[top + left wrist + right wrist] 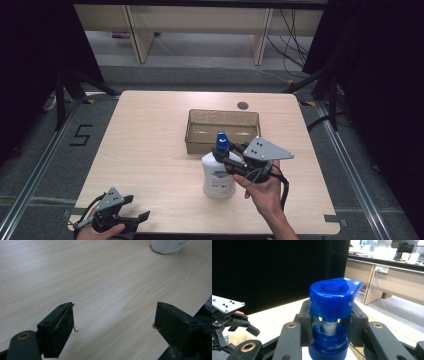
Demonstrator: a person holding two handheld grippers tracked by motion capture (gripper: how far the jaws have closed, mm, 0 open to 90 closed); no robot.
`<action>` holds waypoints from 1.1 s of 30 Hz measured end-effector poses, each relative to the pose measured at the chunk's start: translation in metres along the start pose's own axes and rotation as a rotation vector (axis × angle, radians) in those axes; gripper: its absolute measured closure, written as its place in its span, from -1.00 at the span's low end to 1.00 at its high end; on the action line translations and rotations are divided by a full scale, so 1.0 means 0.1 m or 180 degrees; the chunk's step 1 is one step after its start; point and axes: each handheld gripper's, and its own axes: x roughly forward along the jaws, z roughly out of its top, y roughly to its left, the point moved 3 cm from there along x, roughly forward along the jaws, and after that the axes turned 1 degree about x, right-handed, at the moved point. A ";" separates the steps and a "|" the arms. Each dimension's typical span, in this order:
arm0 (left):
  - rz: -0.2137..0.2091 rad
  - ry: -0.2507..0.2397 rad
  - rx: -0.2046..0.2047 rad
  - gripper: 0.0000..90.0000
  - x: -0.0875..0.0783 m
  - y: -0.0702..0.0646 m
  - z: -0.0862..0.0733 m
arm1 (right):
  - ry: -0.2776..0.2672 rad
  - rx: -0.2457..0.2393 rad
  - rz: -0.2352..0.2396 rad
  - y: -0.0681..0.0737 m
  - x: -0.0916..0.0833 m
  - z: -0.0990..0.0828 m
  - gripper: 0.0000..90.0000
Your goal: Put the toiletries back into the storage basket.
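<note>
A white pump bottle (219, 176) with a blue pump head (222, 141) stands upright on the table, just in front of a brownish see-through bin (200, 116). My right gripper (226, 159) comes at it from the right and is shut on the bottle's neck. In the right gripper view the black pads (306, 315) press either side of the white stem, under the blue pump head (333, 297). My left gripper (139, 207) rests at the table's front left corner, open, with nothing between its jaws (113, 317). The bottle's base (167, 246) shows far off in the left gripper view.
The light wooden table (150, 140) has a round cable hole (243, 105) behind the bin. Dark curtains and stand legs flank the table. Desks and cables stand beyond its far edge.
</note>
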 end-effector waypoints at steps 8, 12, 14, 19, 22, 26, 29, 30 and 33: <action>0.0002 0.0001 0.0004 -0.65 0.00 0.01 0.00 | -0.0075 -0.0117 -0.0051 -0.02 0.03 0.12 0.40; 0.0006 0.0022 -0.0008 -0.65 -0.01 0.00 0.00 | -0.0121 -0.0061 -0.0042 -0.02 0.01 0.20 0.40; 0.0002 -0.0004 0.0002 -0.65 -0.01 0.00 0.00 | -0.0161 -0.0015 -0.0020 -0.04 0.02 0.25 0.41; 0.0002 0.0006 -0.0012 -0.65 -0.01 0.01 0.00 | -0.0208 0.0046 0.0000 -0.08 0.05 0.33 0.46; -0.0001 -0.0005 -0.0011 -0.65 -0.01 0.01 0.00 | -0.0219 -0.0013 -0.0023 -0.10 0.06 0.36 0.46; 0.0004 0.0007 -0.0008 -0.65 -0.01 0.01 0.00 | -0.0210 -0.0050 -0.0097 -0.13 0.07 0.40 0.46; 0.0006 0.0033 -0.0011 -0.65 -0.01 0.01 0.00 | -0.0230 -0.0009 -0.0088 -0.16 0.07 0.42 0.47; 0.0005 0.0033 -0.0015 -0.65 -0.01 0.01 0.00 | -0.0274 -0.0052 -0.0099 -0.18 0.08 0.44 0.47; 0.0001 0.0031 -0.0007 -0.65 -0.01 0.02 0.00 | -0.0262 0.0008 -0.0085 -0.22 0.07 0.49 0.46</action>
